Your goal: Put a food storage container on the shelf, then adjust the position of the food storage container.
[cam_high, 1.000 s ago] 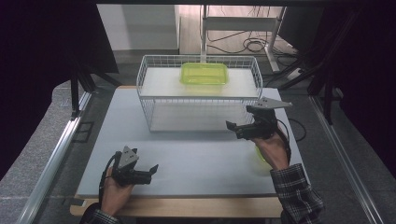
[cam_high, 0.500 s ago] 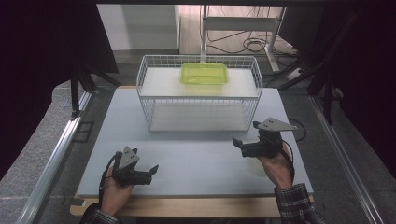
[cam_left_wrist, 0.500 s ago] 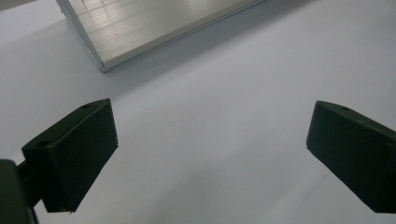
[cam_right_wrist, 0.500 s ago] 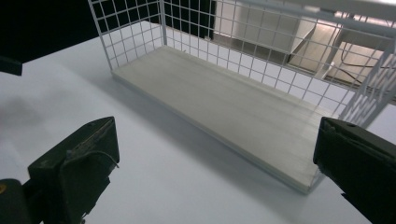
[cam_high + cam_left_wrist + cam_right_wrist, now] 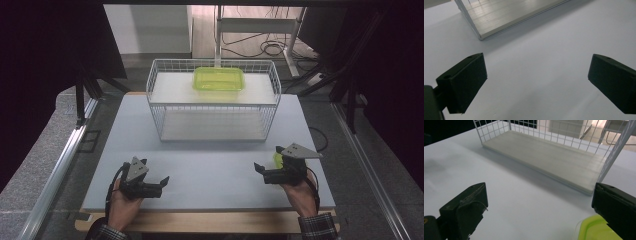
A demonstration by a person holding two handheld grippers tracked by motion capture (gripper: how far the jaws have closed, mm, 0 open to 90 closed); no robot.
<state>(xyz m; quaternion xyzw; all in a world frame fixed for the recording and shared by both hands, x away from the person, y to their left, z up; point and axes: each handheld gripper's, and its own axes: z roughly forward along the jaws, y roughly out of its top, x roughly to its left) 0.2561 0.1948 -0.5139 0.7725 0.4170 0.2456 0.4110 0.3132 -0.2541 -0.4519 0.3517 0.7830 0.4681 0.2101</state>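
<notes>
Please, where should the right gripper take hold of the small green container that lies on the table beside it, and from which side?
Probably the near rim of the small green container, from above. It lies flat on the table, low beside the right gripper, so only its edge offers a grip. The jaws stand open already. Most of it is hidden, so the exact shape is uncertain.

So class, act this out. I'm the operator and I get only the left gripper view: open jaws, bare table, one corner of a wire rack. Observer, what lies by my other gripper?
Observer: A lime-green plastic piece lies on the table right beside the right gripper, partly under one jaw.
Operator: Is it gripped?
Observer: No. In the right gripper view the jaws stand wide apart with nothing between them.
Operator: Anything on the rack?
Observer: Yes, a lime-green container sits on the top shelf of the wire rack, towards the back.
</notes>
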